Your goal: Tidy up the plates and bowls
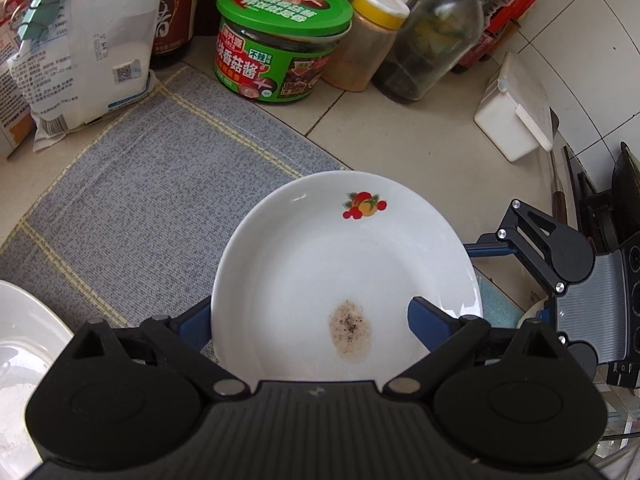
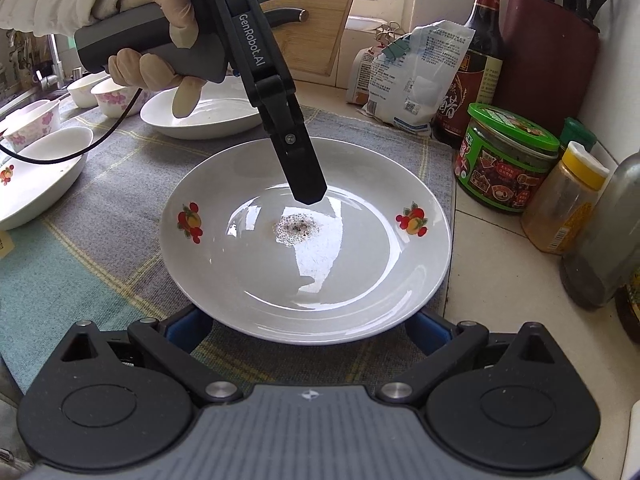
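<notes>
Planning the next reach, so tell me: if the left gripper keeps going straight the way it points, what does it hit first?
Probably the white plate: the left gripper hangs open just above it, one finger over the speckled residue. Depth is unclear.

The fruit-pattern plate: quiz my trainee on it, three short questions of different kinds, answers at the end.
1. True or false: the plate is clean.
2. The sauce jar beside the plate has a lid that is: A red, B green, C blue?
3. In the right wrist view, how many fruit decals show on the plate?
Key: 1 false, speckled residue sits at its centre; 2 B; 3 two.
</notes>
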Action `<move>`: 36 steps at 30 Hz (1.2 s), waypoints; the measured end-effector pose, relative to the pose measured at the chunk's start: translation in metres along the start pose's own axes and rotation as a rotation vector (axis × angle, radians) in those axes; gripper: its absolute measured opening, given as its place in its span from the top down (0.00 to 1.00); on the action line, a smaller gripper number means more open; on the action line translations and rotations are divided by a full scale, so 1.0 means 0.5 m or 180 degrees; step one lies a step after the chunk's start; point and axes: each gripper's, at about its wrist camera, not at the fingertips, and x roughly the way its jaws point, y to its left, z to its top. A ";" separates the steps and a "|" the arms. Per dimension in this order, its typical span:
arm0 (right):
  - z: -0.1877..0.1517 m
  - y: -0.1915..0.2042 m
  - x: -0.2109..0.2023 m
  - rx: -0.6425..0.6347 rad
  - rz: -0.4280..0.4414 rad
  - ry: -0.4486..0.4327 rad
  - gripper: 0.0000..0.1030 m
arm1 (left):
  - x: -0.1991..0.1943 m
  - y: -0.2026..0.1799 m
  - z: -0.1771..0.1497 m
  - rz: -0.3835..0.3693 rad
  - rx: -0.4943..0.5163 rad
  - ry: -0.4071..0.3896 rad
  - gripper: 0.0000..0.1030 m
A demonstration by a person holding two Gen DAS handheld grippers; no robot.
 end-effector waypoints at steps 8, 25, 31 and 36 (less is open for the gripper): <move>0.002 0.019 -0.032 0.0149 -0.0109 -0.0001 0.00 | -0.064 -0.027 -0.046 0.0264 0.0062 -0.0343 0.05; 0.034 0.097 -0.073 0.0499 -0.0404 -0.0217 0.00 | -0.170 -0.181 -0.252 0.0938 -0.0040 -0.1283 0.03; 0.046 0.117 -0.067 0.0479 -0.0298 -0.0174 0.00 | -0.189 -0.188 -0.335 0.1078 -0.0520 -0.1464 0.03; 0.057 0.149 -0.056 0.0416 -0.0190 -0.0140 0.00 | -0.204 -0.187 -0.397 0.1261 -0.0716 -0.1522 0.03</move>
